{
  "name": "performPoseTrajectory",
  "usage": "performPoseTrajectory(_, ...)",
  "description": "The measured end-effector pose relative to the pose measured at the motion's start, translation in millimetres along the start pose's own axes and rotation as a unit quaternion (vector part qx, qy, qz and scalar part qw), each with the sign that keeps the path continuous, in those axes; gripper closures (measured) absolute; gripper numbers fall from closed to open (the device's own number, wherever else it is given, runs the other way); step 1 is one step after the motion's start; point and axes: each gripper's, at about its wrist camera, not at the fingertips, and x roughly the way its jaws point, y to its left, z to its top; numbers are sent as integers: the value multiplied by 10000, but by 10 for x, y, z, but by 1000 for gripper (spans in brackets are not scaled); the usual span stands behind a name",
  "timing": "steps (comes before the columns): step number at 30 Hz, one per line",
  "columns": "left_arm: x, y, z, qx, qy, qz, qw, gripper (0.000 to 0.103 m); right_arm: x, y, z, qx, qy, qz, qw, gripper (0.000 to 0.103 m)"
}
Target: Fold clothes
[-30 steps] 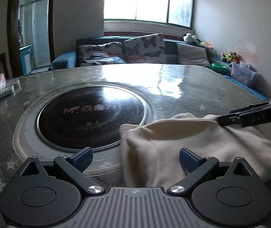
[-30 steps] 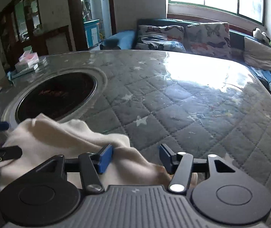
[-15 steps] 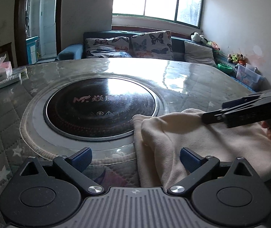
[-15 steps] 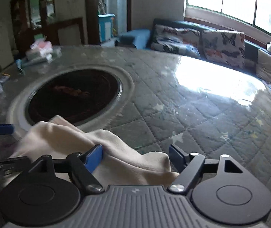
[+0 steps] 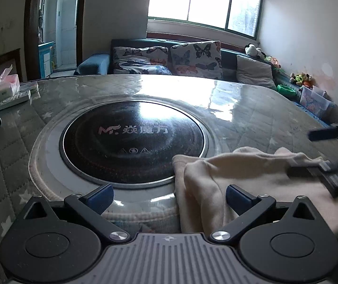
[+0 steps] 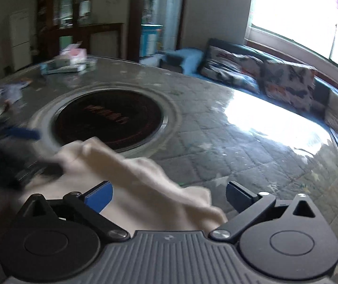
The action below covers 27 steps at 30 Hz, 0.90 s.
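I stand at a round table (image 5: pixel 251 118) covered in grey quilted cloth with white stars under a glossy clear sheet; a black round cooktop (image 5: pixel 133 139) is set into its middle. Beyond the far edge runs a dark sofa (image 5: pixel 225 56) with butterfly-print cushions (image 5: pixel 196 56) and a plain grey pillow (image 5: pixel 254 73). Above it a wide window (image 5: pixel 204 0) pours in daylight that glares off the tabletop. The wall to my right (image 5: pixel 311 35) is white, with toys and a storage box (image 5: pixel 314 103) at its foot. To my left a doorway (image 5: pixel 57 23) opens, and dark wooden cabinets (image 6: pixel 60 23) line the wall. A tissue box (image 5: pixel 3 90) sits near the table's left edge.
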Motion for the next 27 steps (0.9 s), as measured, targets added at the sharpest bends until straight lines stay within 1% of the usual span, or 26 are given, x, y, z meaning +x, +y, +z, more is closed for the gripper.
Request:
performPoseTrajectory(3, 51, 0, 27, -48, 59, 43, 10000, 0, -132, 191, -81, -298, -148, 199, 9993, 0)
performPoseTrajectory(6, 87, 10, 25, -52, 104, 84, 9999, 0, -149, 404, -163, -651, -193, 305, 9972, 0)
performPoseTrajectory(10, 103, 22, 21, -50, 139, 120, 9998, 0, -158, 736, -281, -1214, -252, 414, 9914, 0)
performPoseTrajectory(12, 99, 33, 26, -36, 136, 112, 9998, 0, -200, 847, -328, -1474, -360, 398, 9876, 0)
performPoseTrajectory(15, 106, 46, 29, -53, 145, 89, 9998, 0, -272, 857, -262, -1455, -538, 413, 9870, 0)
performPoseTrajectory(19, 111, 51, 28, -54, 147, 76, 9998, 0, -159, 784, -140, -1178, -583, 127, 9912, 0)
performPoseTrajectory(22, 121, 65, 28, -78, 160, 52, 9998, 0, -32, 831, -118, -1071, -471, 349, 9925, 0)
performPoseTrajectory(24, 133, 72, 26, -90, 177, 38, 9998, 0, 16, 947, -162, -1238, -400, 570, 9899, 0)
performPoseTrajectory(27, 145, 73, 25, -95, 176, 30, 9998, 0, 1, 1119, -233, -1525, -427, 683, 9850, 0)
